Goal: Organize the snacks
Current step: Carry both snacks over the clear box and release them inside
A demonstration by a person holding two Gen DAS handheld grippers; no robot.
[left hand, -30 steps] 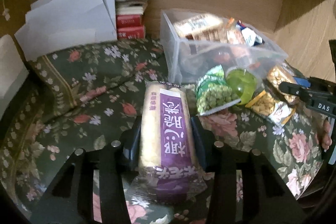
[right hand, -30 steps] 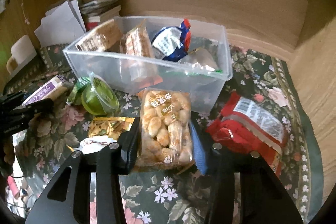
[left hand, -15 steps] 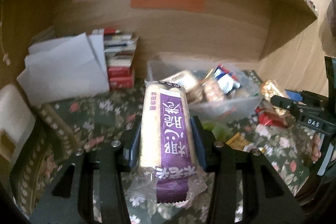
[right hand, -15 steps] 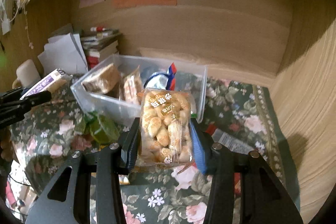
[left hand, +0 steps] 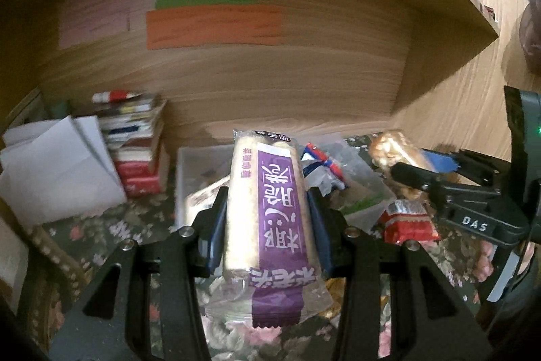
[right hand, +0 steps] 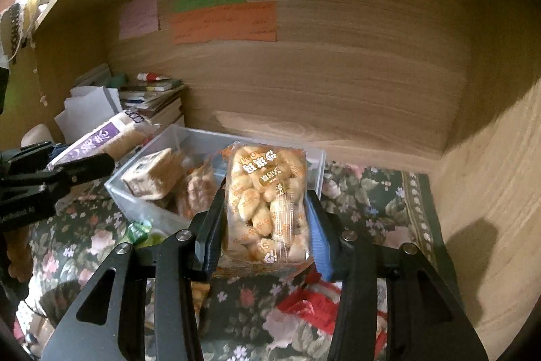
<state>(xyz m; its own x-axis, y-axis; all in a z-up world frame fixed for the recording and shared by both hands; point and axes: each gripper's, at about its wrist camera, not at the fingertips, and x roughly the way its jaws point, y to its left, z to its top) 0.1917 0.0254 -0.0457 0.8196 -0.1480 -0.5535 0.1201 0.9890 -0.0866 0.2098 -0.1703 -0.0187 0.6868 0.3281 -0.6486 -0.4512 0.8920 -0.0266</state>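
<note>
**Both grippers carried snacks toward the bin**

Left gripper (left hand: 267,225) was clenched on our purple rice-cracker pack (left hand: 267,212), which stood lengthwise between the pads, its crimped end hanging back toward the camera. We gripped it across its narrow sides, probably because the long pack would sag if it were taken by one end. It was raised off the surface, in front of the clear plastic bin (left hand: 189,158), whose near wall showed behind it.

Right gripper (right hand: 267,225) was clamped on the clear bag of small golden biscuits (right hand: 267,205), upright between the pads and also lifted. From the right wrist camera the bag hung just before the bin (right hand: 142,192), which already held several wrapped snacks, so we judged both packs were bound for it. Each gripper showed in the other's view, so the two were near each other, and we would have had to lower them in turn so as not to collide.

Around this, a red packet (right hand: 321,303) lay on the floral cloth (right hand: 372,198) below the right gripper, and a green wrapper (right hand: 138,230) lay by the bin's near corner, both still to be sorted. A stack of books (left hand: 135,137) and white papers (left hand: 57,164) stood at the back left against the wooden wall.
</note>
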